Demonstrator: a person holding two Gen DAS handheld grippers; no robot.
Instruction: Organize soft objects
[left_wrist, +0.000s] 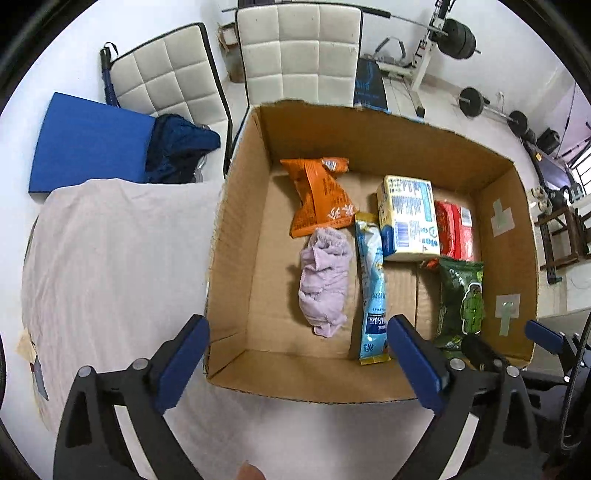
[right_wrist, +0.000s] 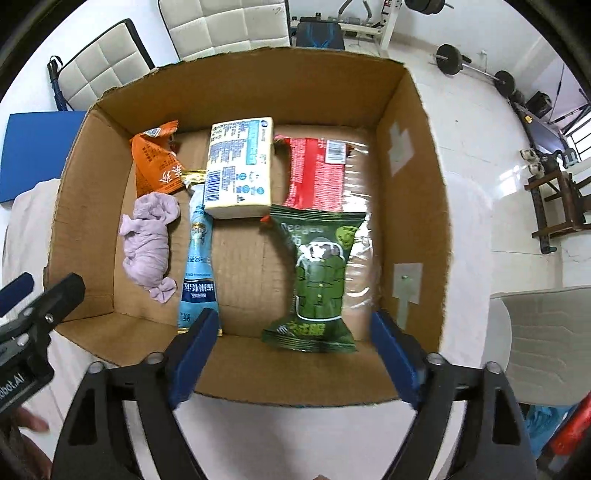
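An open cardboard box (left_wrist: 240, 221) (right_wrist: 413, 192) holds several soft items. A lilac cloth bundle (left_wrist: 325, 280) (right_wrist: 149, 243) lies left of a long blue sachet (left_wrist: 373, 288) (right_wrist: 197, 266). Behind them are an orange packet (left_wrist: 321, 199) (right_wrist: 157, 162), a yellow-white pack (left_wrist: 408, 218) (right_wrist: 240, 166) and a red pack (left_wrist: 454, 232) (right_wrist: 317, 173). A green packet (left_wrist: 460, 299) (right_wrist: 319, 280) lies at the front right. My left gripper (left_wrist: 295, 325) hangs open over the box's near left part, holding nothing. My right gripper (right_wrist: 294, 319) hangs open above the green packet, apart from it.
A pale cloth (left_wrist: 103, 266) covers the surface left of the box. Beyond it lie a blue pad (left_wrist: 88, 144) and a dark blue garment (left_wrist: 181, 147). Two white quilted chairs (left_wrist: 299, 48) stand behind. Barbell weights (left_wrist: 458, 38) sit at the far right, a pale seat (right_wrist: 546, 343) nearby.
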